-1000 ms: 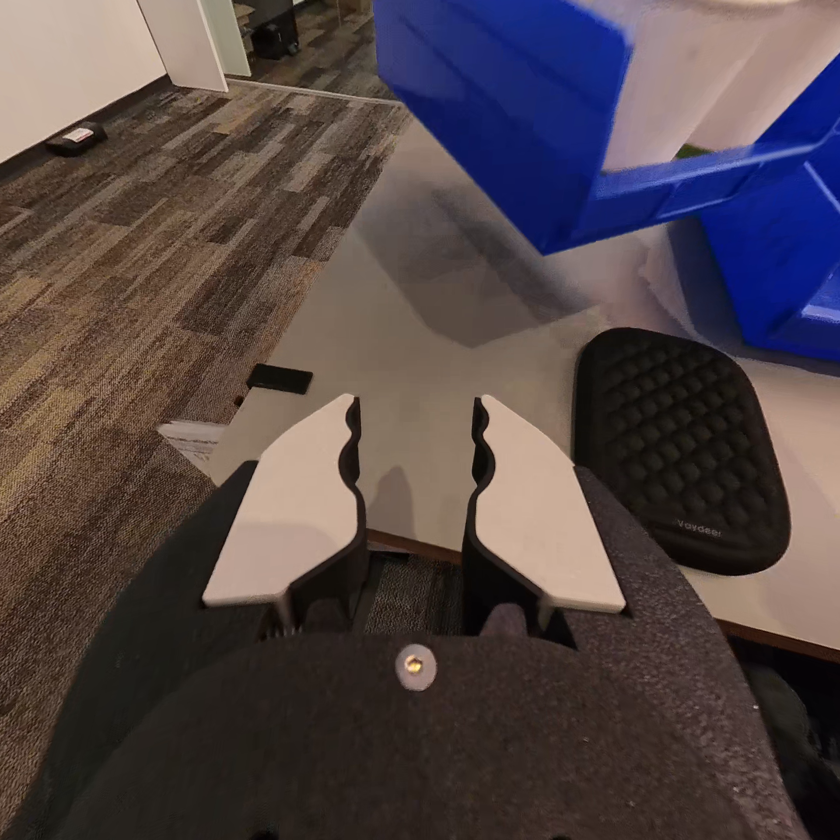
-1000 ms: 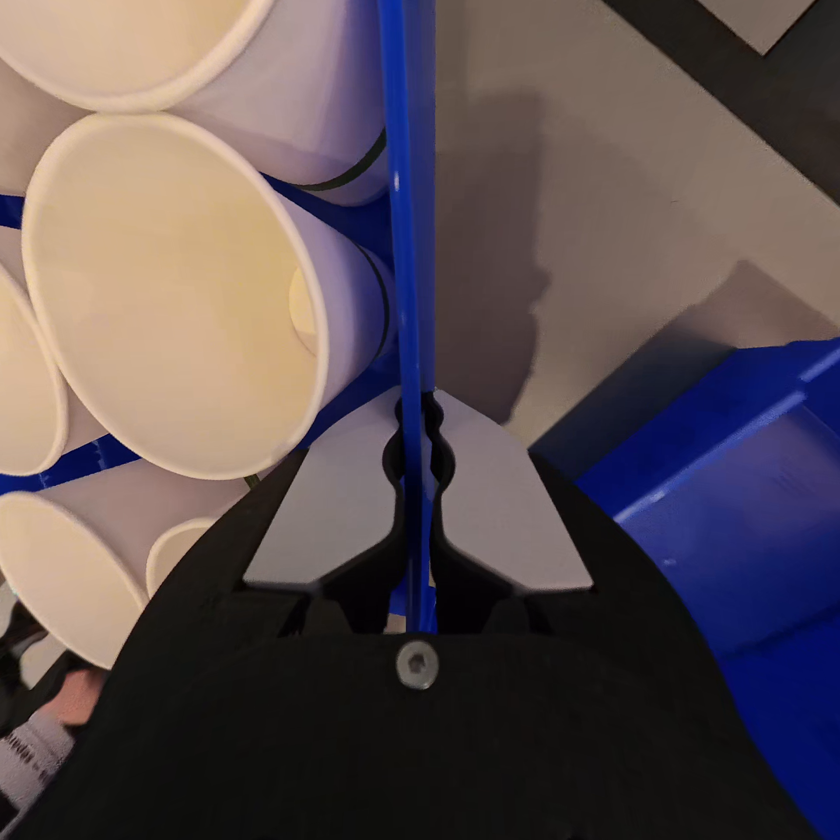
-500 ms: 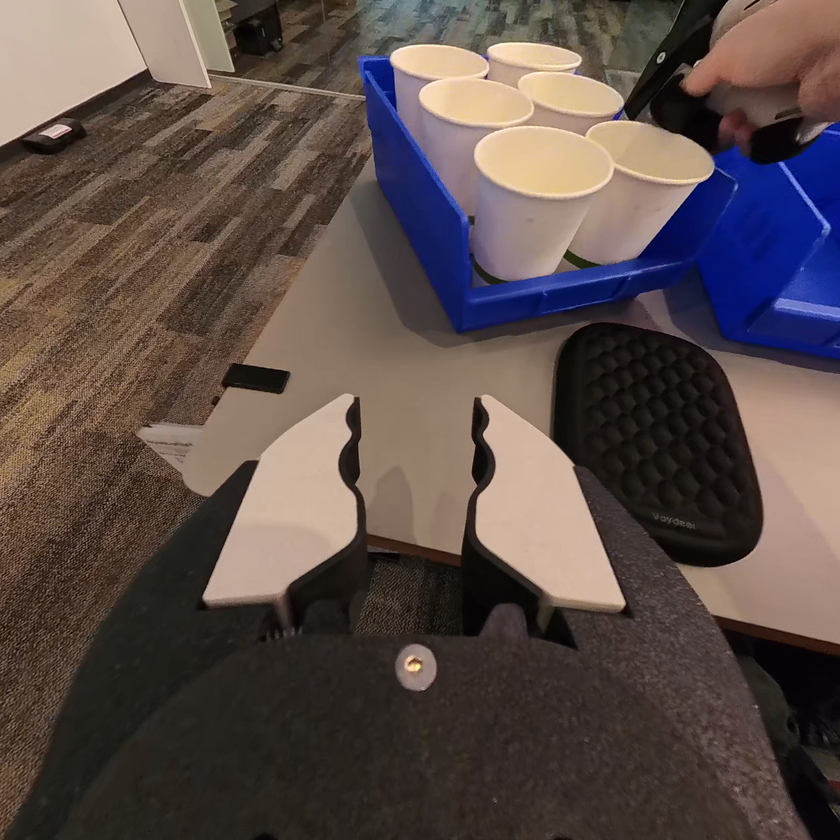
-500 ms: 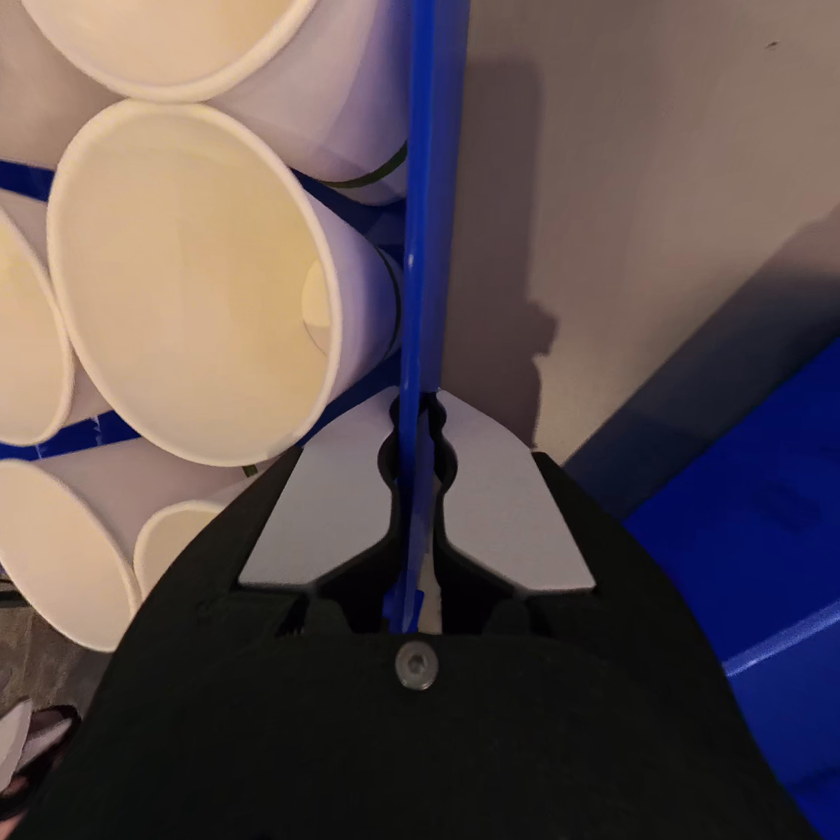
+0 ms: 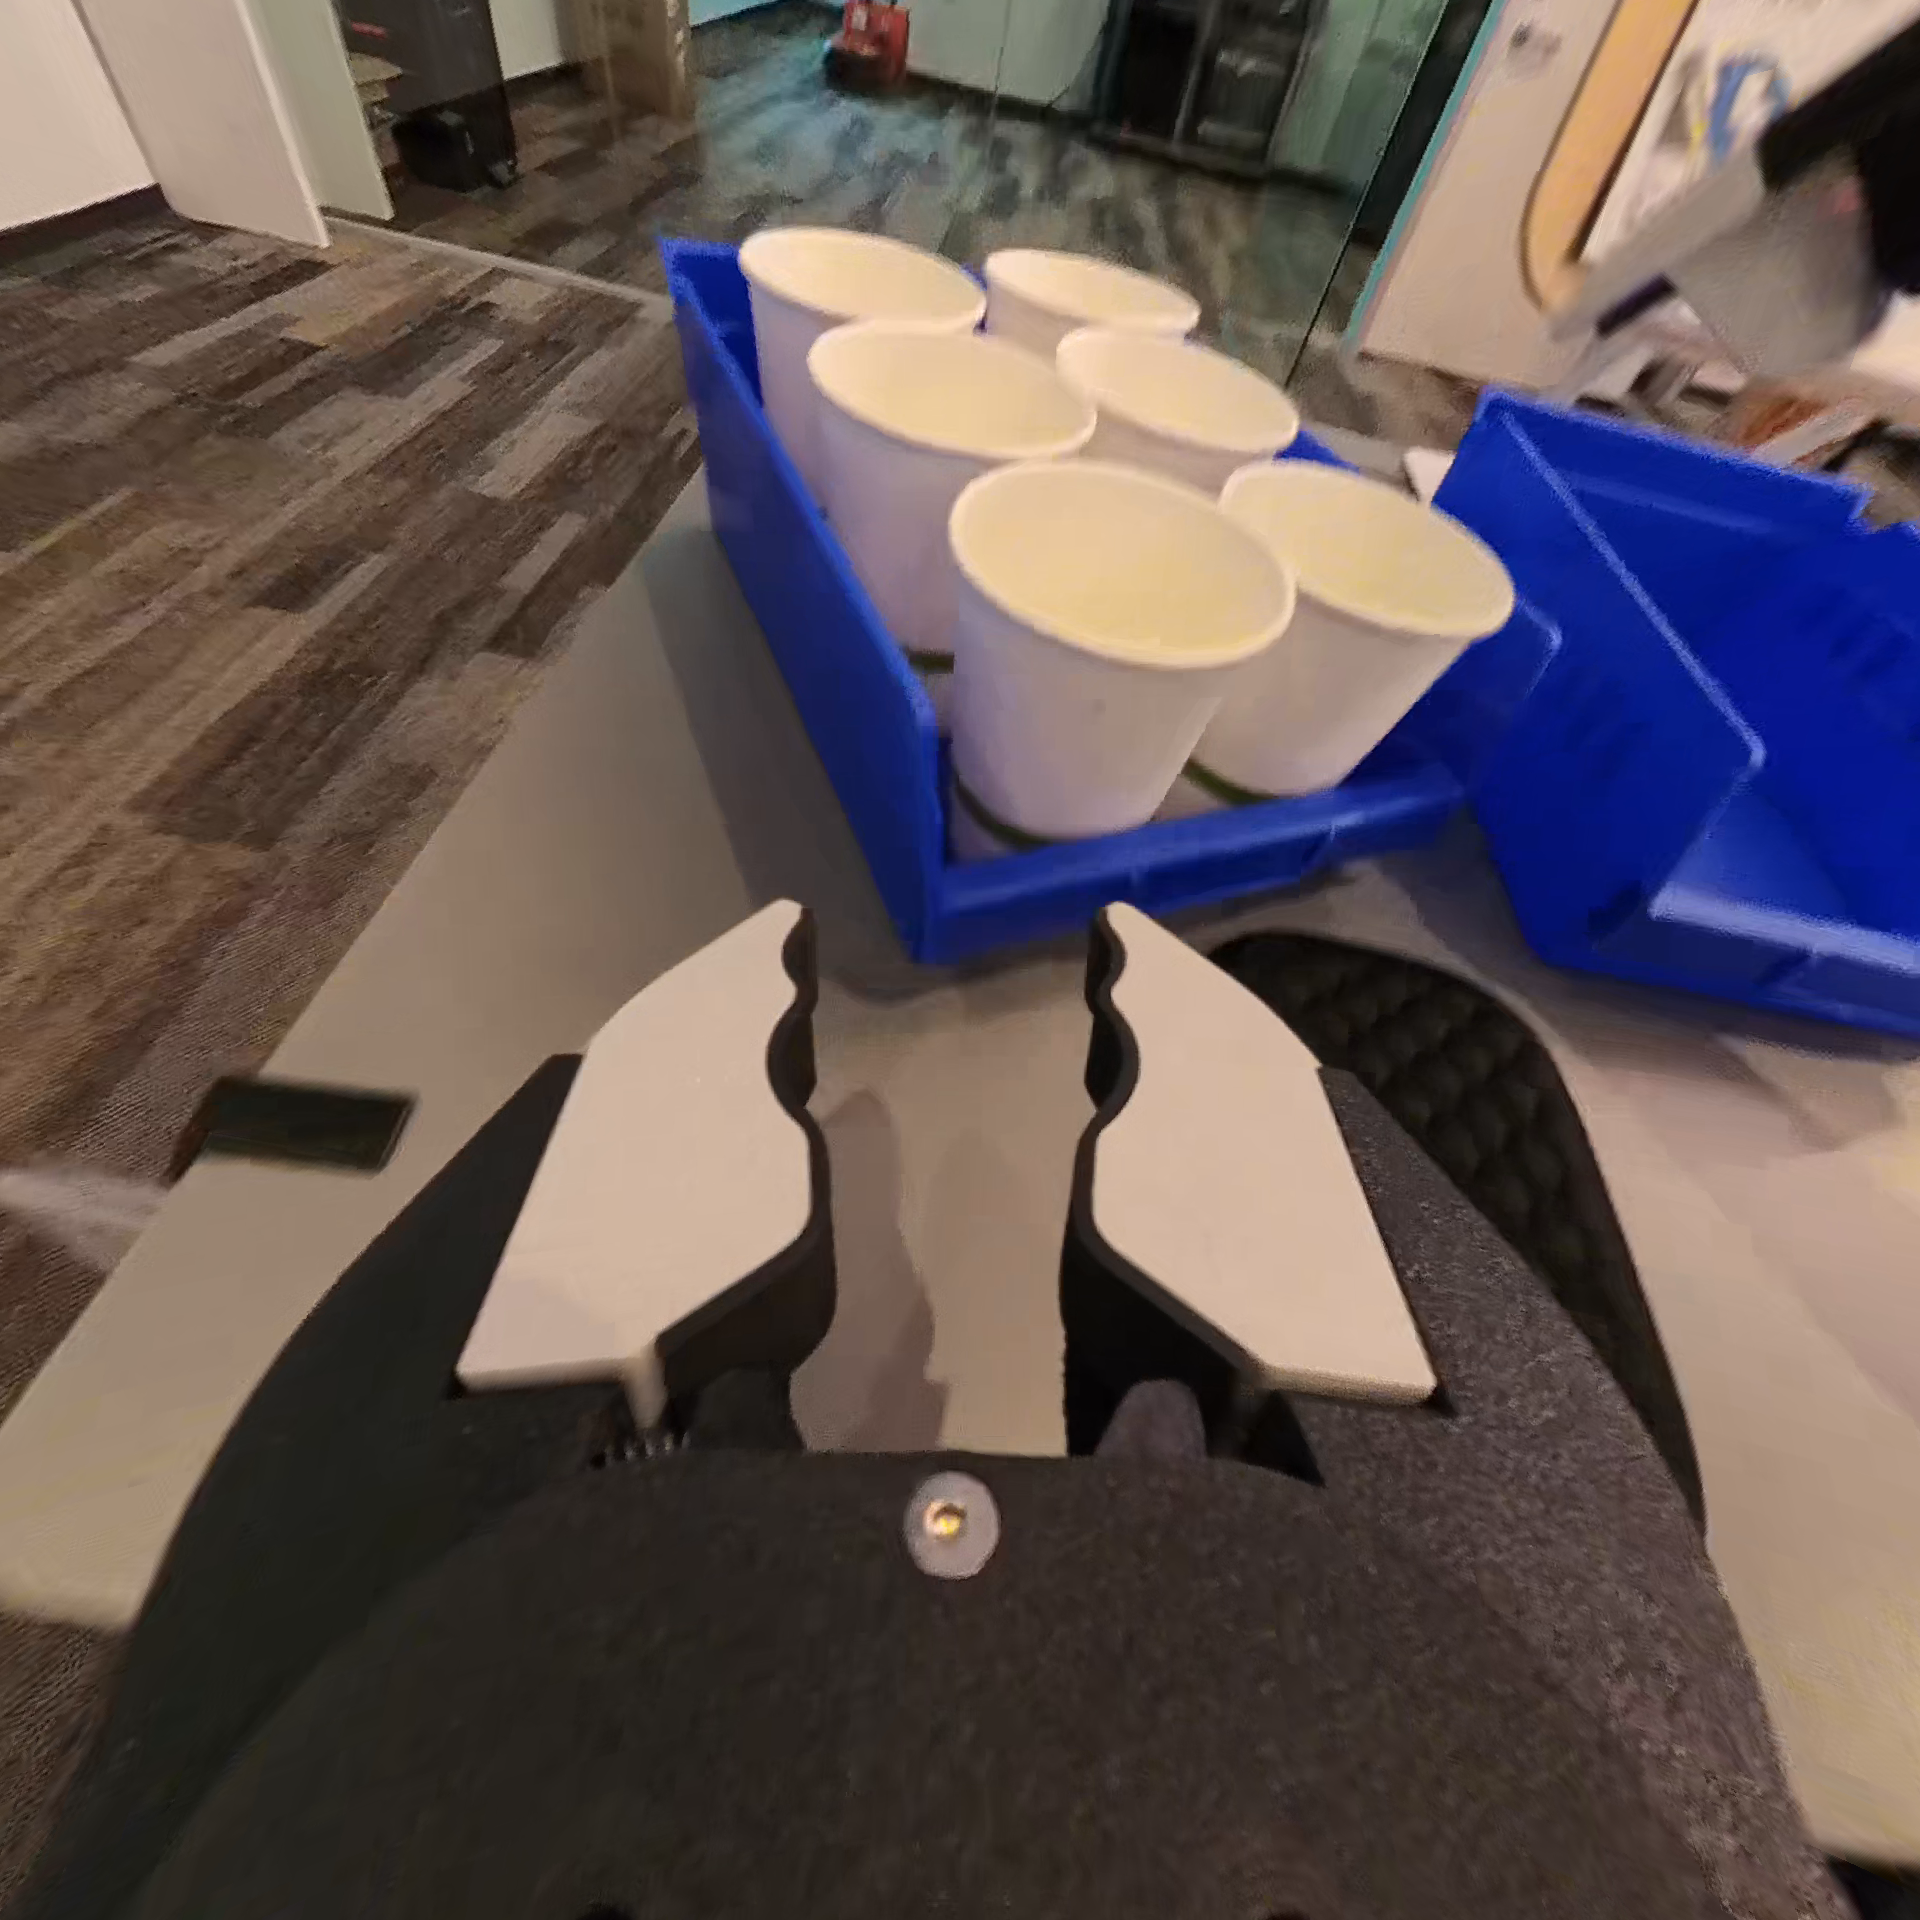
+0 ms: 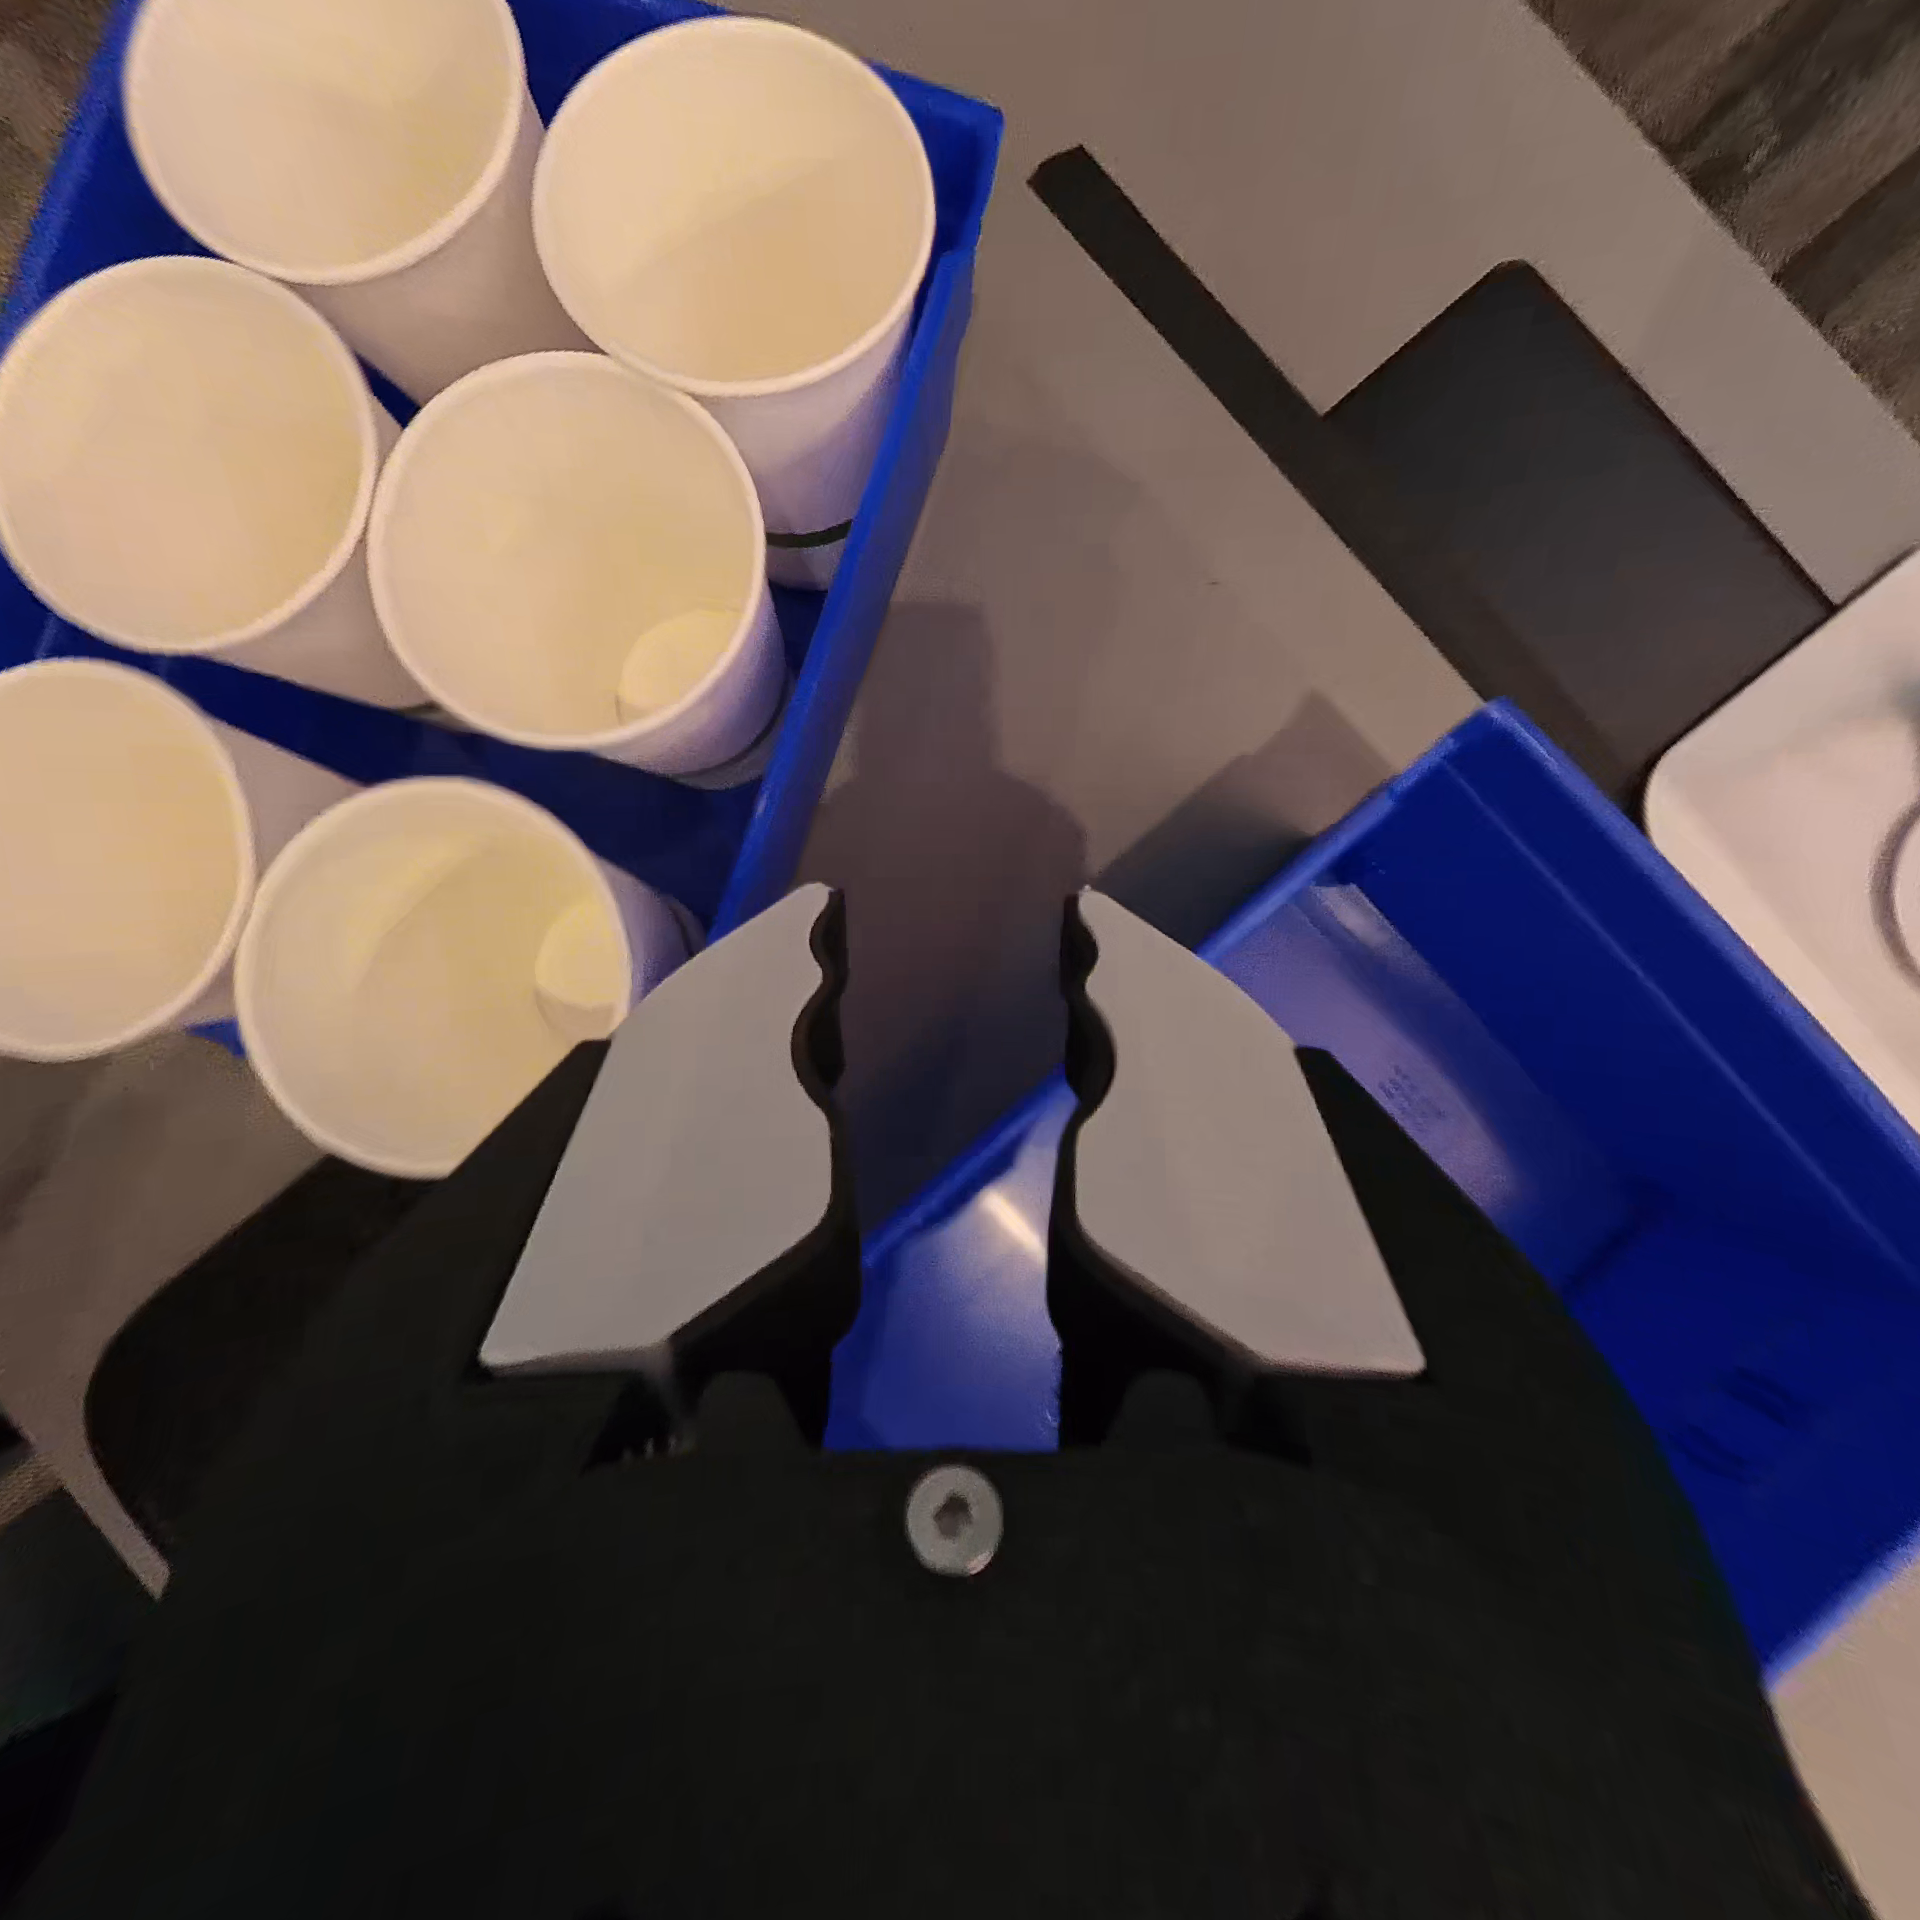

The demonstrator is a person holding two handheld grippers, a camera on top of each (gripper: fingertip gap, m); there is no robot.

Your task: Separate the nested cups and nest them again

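Left wrist view: the left gripper hangs open and empty above the near edge of a grey surface, its two pale fingers spread with bare tabletop showing between them. Just beyond the fingertips stands a blue bin that holds six white paper cups, all upright and packed rim to rim in two rows; green bands show near the bases of the nearest cups. A black quilted pad lies on the surface to the right of the gripper, partly hidden behind its right finger. A second blue bin sits to the right of the first, close beside it, with nothing visible inside. A small dark rectangle lies at the surface's left edge, and patterned carpet spreads away to the left. A blurred pale shape fills the far right corner; what it is cannot be told.

Right wrist view: the right gripper looks down from above, open and holding nothing. Its fingertips hover over the strip of surface between the two bins. The bin with the six cups lies to the left, the cups' open mouths facing the camera. The second bin lies to the right and beneath the gripper, its wall visible through the gap between the fingers.
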